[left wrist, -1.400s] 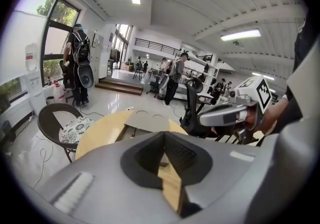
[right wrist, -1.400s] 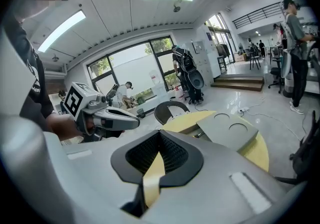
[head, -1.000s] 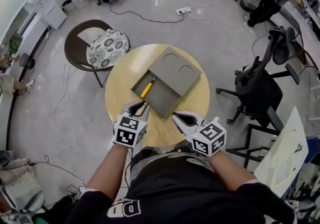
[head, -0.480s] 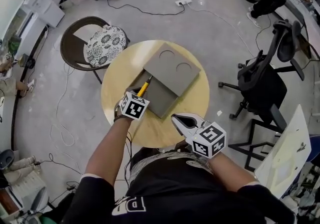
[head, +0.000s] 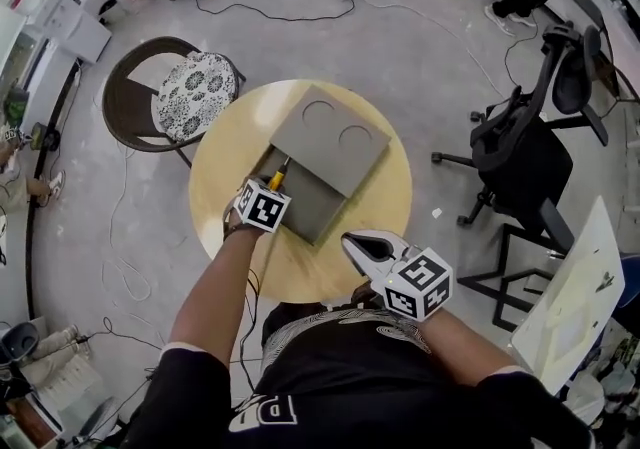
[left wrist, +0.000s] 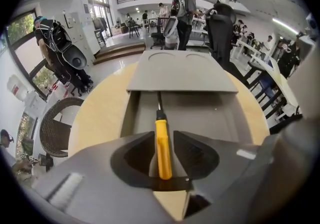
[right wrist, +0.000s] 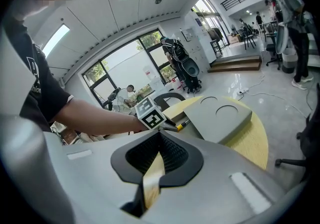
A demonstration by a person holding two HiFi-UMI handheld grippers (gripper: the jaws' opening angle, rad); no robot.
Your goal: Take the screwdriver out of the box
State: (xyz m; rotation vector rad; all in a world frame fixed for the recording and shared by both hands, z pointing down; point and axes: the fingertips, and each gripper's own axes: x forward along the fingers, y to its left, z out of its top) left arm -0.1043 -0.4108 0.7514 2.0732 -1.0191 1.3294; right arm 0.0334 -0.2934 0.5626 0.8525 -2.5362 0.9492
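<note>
A yellow-handled screwdriver (left wrist: 162, 148) lies in the open tray of a grey box (left wrist: 210, 118) on the round wooden table (head: 385, 207). The box lid (head: 330, 137) is slid back toward the far side. My left gripper (left wrist: 162, 140) points steeply down into the tray and straddles the handle. Its jaws have just been opening, with the handle between them and a thin gap on each side. From the head view only the handle's tip (head: 274, 180) shows past the left gripper (head: 270, 189). My right gripper (head: 352, 241) hovers at the table's near edge, shut and empty.
A wicker chair with a patterned cushion (head: 195, 92) stands beyond the table at left. A black office chair (head: 520, 167) is at right, a white board (head: 575, 287) leans nearer. Cables run across the floor (head: 300, 12). People (left wrist: 185, 8) stand far behind.
My left gripper has gone from the table's near edge forward and down into the box, over the screwdriver handle. The right gripper has hardly shifted.
</note>
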